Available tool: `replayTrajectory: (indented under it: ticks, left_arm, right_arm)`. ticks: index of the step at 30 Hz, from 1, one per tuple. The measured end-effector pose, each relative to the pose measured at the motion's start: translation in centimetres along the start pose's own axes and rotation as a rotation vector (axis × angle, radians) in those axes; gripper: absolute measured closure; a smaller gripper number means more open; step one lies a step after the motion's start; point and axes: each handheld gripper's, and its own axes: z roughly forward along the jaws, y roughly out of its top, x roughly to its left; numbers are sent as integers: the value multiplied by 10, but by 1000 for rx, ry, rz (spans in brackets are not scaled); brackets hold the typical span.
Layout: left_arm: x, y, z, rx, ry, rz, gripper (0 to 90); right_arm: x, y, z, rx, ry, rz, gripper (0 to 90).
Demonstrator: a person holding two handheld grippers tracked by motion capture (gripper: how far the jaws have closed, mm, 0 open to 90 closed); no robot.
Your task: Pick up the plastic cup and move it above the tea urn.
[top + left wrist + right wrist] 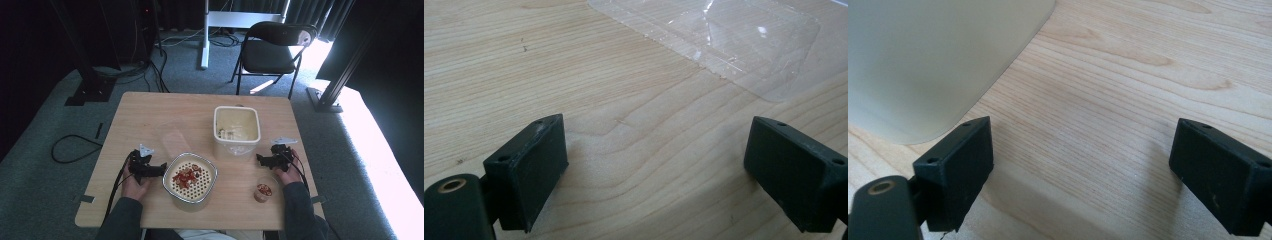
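A round metal bowl (169,186) holds a perforated strainer with red chopped bits (186,176) near the table's front. My left gripper (159,169) rests on the table just left of that bowl, open, with bare wood between its jaws (654,170). A clear plastic lid (734,35) lies flat ahead of it. A cream square tub (236,131) stands right of centre. My right gripper (260,159) lies beside the tub's front right corner (923,60), open and empty (1080,172). A small cup with red bits (264,189) sits at the front right.
The wooden table (150,110) has bare surface along its far and left sides. A black folding chair (275,47) stands on the carpet beyond the table, and cables trail on the floor at the left.
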Motion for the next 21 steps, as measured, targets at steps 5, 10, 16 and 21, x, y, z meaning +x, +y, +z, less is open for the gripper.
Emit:
replayTrajectory:
  ticks: [5, 10, 16, 21]
  left_arm:
    - [-2, 0, 1, -2, 18, -18, 117]
    - [4, -3, -5, -20, 21, -24, 230]
    - [10, -3, -5, -47, 61, -67, 441]
    - [11, 4, -5, -4, 55, -69, 448]
  right_arm:
    - [0, 0, 0, 0, 0, 0, 100]
    - [0, 0, 0, 0, -3, 2, 100]
    - [0, -1, -1, 0, -3, 3, 101]
    - [0, -1, -1, -1, -3, 4, 101]
